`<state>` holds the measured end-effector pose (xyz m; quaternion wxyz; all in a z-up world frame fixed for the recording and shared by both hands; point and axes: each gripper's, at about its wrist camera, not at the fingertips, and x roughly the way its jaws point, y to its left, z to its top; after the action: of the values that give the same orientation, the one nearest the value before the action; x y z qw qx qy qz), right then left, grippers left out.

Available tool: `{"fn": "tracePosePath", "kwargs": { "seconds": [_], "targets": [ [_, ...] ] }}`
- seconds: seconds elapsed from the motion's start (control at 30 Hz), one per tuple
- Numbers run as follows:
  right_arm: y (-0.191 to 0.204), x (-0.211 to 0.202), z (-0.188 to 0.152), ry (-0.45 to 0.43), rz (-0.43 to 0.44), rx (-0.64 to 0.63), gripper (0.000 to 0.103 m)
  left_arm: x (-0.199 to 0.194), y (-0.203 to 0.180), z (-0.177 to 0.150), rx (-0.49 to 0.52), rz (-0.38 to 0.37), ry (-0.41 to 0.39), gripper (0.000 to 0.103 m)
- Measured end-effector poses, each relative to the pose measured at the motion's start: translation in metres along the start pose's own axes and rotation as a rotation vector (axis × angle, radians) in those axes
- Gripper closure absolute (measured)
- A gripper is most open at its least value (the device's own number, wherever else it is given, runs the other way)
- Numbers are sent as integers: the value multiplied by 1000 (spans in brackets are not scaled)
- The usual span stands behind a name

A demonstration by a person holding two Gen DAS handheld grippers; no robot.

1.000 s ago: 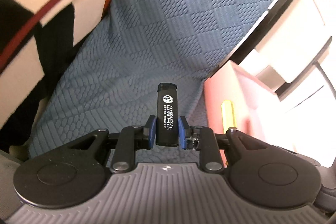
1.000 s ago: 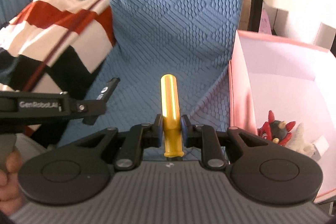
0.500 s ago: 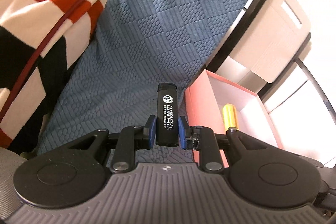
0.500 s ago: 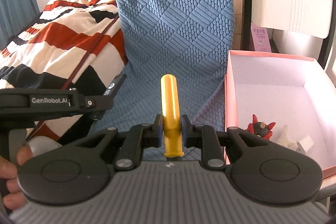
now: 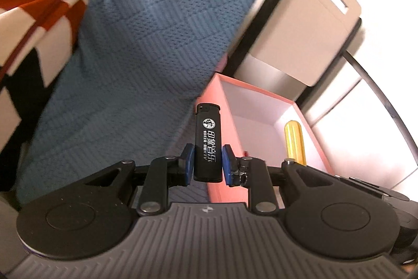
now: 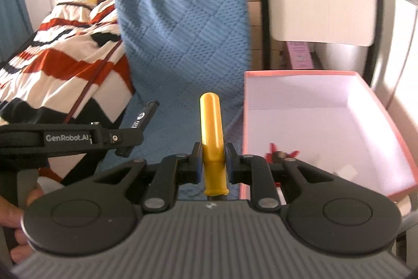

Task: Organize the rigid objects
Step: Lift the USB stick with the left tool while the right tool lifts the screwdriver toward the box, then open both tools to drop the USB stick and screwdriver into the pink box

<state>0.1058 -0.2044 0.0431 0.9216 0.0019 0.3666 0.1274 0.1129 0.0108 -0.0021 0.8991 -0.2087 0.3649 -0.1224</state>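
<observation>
Both hands loaded, pink box just ahead

My left gripper [image 5: 207, 162] pinches a black lighter [image 5: 208, 143] low on its body, my right gripper [image 6: 211, 161] a yellow handle [image 6: 211, 140] near its base; both look light, stiff and slick, so I'd say a mid-body hold suits better. The pink box [image 6: 386, 117] sits right of both, its thin rim the edge to clear, mostly bare inside beyond a small red toy [image 6: 282, 153]

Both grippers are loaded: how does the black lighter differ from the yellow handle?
The black lighter is flat-sided, with white print; the yellow handle is round, plain and unmarked. The lighter sits in the left gripper, the handle in the right gripper. Both stand upright between shut pads, near the pink box.
</observation>
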Motion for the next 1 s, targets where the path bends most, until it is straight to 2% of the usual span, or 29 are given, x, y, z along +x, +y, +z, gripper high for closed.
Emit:
{"fn": "tracePosePath", "kwargs": {
  "seconds": [0.3, 0.57, 1.0],
  "targets": [
    [-50, -24, -4, -28, -83, 61, 81, 25, -59, -4, 74, -82, 31, 77],
    [-89, -31, -8, -50, -99, 148, 81, 57, -94, -14, 112, -123, 65, 76],
    [-150, 7, 1, -54, -118, 226, 81, 144, -132, -4, 137, -137, 126, 76]
  ]
}}
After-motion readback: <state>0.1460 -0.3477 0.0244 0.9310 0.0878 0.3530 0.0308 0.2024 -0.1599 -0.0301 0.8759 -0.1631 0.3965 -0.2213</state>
